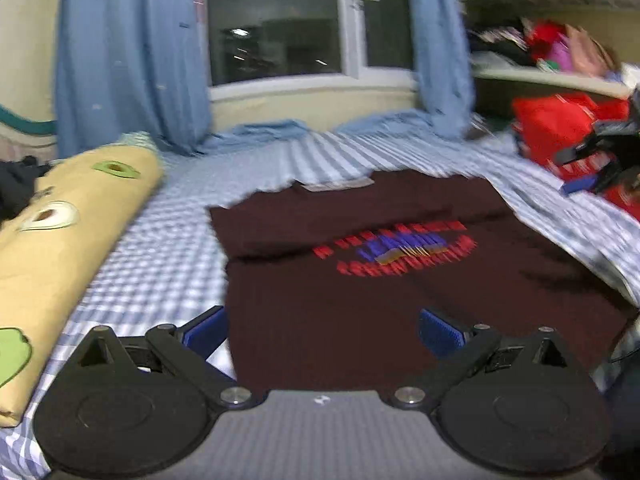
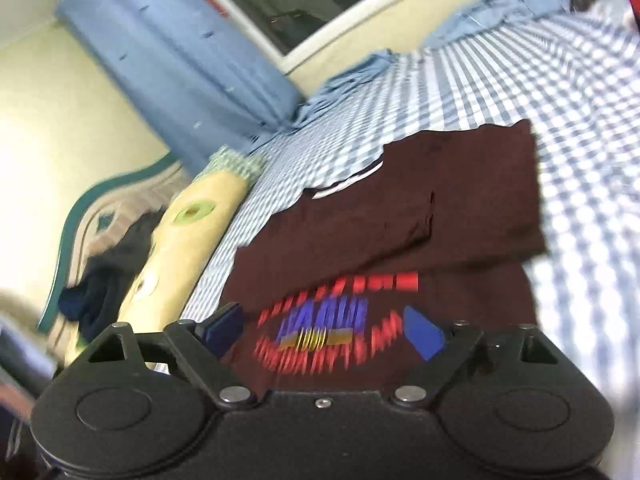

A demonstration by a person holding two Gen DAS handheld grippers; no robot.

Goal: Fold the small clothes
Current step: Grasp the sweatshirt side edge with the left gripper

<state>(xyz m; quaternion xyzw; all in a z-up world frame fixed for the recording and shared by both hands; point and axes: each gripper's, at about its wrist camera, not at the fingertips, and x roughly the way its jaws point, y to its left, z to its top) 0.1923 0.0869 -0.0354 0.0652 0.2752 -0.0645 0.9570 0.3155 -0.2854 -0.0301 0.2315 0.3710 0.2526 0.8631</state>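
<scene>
Dark maroon T-shirt [image 1: 360,280] lies mid-frame on the checked bedsheet [image 1: 168,248]. Both the left gripper [image 1: 324,330] and right gripper [image 2: 324,330] gape, empty. Only the left view shows, blurrily, a red pile [image 1: 560,128] at right.

No lettering can be read in either view; the dark maroon t-shirt [image 1: 360,280] lying on the checked bed sheet [image 1: 160,248] carries a chest print [image 1: 396,250] of two curved rows of red characters around a blue word with a yellow-orange bar beneath it, yet motion blur smears every letter past reading; the right wrist view shows the same print, just as streaked; a pale tag [image 1: 336,185] sits at the shirt's neckline, its wording too small and blurred to make out; the yellow bolster [image 1: 60,240] bears only green and white shapes, no writing.
</scene>
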